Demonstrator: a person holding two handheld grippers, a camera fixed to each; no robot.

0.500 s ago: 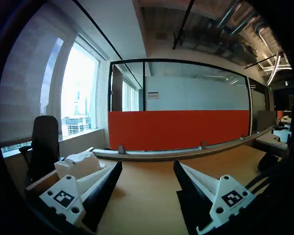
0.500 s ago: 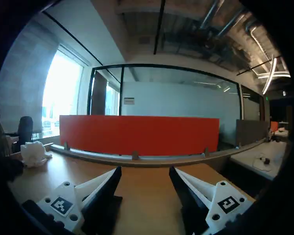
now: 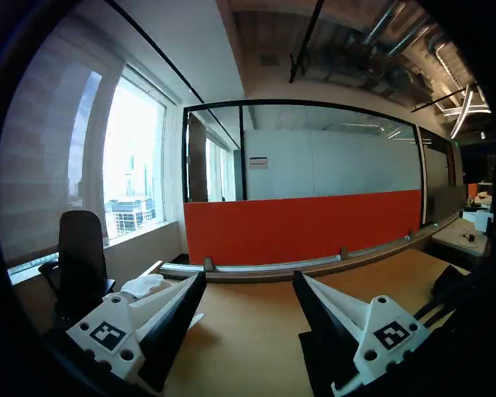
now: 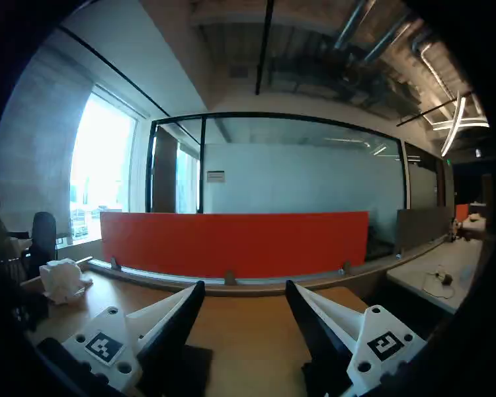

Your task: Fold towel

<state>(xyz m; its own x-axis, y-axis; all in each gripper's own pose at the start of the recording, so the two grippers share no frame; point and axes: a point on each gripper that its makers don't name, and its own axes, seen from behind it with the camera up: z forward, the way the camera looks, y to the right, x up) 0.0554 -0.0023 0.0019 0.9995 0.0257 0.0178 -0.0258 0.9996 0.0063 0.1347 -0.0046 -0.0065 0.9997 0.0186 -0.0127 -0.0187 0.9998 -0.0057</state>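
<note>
- Left gripper (image 3: 248, 274): jaws stood wide apart, holding nothing.
- Right gripper (image 4: 243, 284): jaws likewise wide apart and empty.
- Towel (image 4: 63, 279): lay crumpled on the desk (image 4: 248, 327), toward the window end.
- Handling: probably light, soft and limp; a free corner or edge seemed the best hold.

No text can be read. The notice (image 3: 258, 161) on the far wall (image 3: 340, 159) is too small; square coded markers (image 3: 108, 335) are borne by the fingers (image 3: 152, 314).
</note>
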